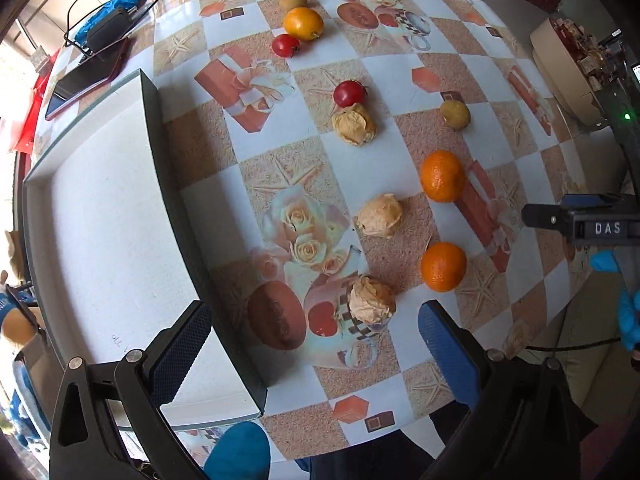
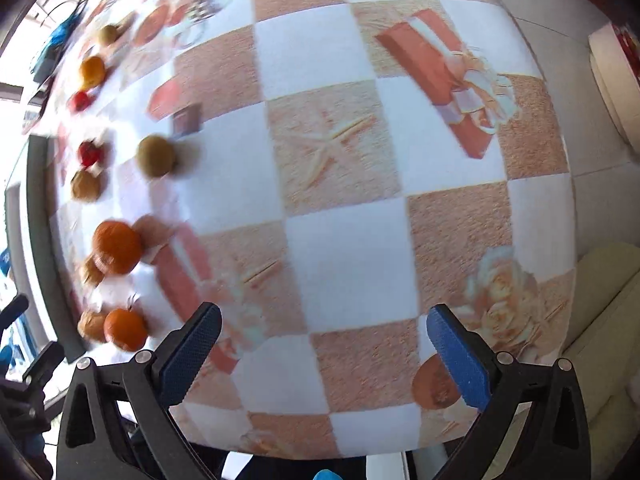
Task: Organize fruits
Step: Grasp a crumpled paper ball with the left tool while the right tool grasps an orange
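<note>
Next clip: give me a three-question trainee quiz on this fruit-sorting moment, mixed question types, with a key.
1. True or false: the white tray already holds fruit.
2. How many oranges lie near the left gripper?
A. one
B. two
C. four
3. Fill in: the left gripper's jaws are ____ around the nearest husked fruit.

Key
1. False. The tray's visible floor is bare; the fruit sits on the patterned tablecloth.
2. B: the nearer orange and the farther orange.
3. Open; neither pad touches it. The right gripper is open too, over bare cloth.
</note>
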Motion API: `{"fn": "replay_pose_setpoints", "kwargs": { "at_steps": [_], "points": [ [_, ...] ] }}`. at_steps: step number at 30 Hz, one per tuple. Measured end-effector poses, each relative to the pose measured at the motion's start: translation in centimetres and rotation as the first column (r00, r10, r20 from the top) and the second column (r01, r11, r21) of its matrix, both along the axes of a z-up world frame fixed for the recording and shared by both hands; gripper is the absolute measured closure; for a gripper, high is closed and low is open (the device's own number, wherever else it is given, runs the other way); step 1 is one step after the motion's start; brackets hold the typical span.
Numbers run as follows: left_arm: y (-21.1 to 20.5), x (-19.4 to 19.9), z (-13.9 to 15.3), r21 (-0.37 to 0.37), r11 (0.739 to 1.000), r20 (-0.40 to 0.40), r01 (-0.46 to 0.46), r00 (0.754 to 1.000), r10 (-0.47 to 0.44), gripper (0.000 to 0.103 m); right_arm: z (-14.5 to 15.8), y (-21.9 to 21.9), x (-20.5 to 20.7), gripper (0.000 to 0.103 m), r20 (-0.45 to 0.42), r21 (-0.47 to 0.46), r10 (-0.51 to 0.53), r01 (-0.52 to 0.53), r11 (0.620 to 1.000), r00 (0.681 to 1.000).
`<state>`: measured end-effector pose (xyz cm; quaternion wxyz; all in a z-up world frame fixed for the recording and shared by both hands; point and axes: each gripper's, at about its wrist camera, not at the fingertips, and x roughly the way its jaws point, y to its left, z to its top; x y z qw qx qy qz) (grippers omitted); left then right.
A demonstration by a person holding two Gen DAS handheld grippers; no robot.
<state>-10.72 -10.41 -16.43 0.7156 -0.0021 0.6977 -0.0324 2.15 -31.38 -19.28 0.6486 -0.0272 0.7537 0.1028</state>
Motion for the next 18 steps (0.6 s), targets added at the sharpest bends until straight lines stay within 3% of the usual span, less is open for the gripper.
{"fn": "replay_pose_setpoints", "kwargs": {
  "at_steps": [3,8,15,18],
  "points": [
    [-1.6,0.4,-1.3,0.007,0.999,0.002,0.046,0.999,-0.046,0.000,0.6,2.3,-2.0,0.000,-0.013,0.011,0.073,-0.073,0.997,0.997],
    [-3.4,0.2,-4.0,0.051,0.994,-0.011,0.095,0.995,-0.094,0.000,0.5,3.0,-2.6,0.000,-0.065,-0.001,0.049,-0.049,0.999,0.997],
    [-0.8,-0.4,-6.7,0.054,0.999,-0.084,0.000,0.996,0.005,0.000,1.7,4.6,-3.7,0.000,-0.048,0.009,0.087,-0.086,0.996,0.995],
    [-0.5,-0.7,-7.0,0.053,0.998,-0.077,-0.024,0.997,0.028,0.000,1.6,6.9,-4.3,0.000,-0.039,0.018,0.125,-0.124,0.992,0.991]
  ]
}}
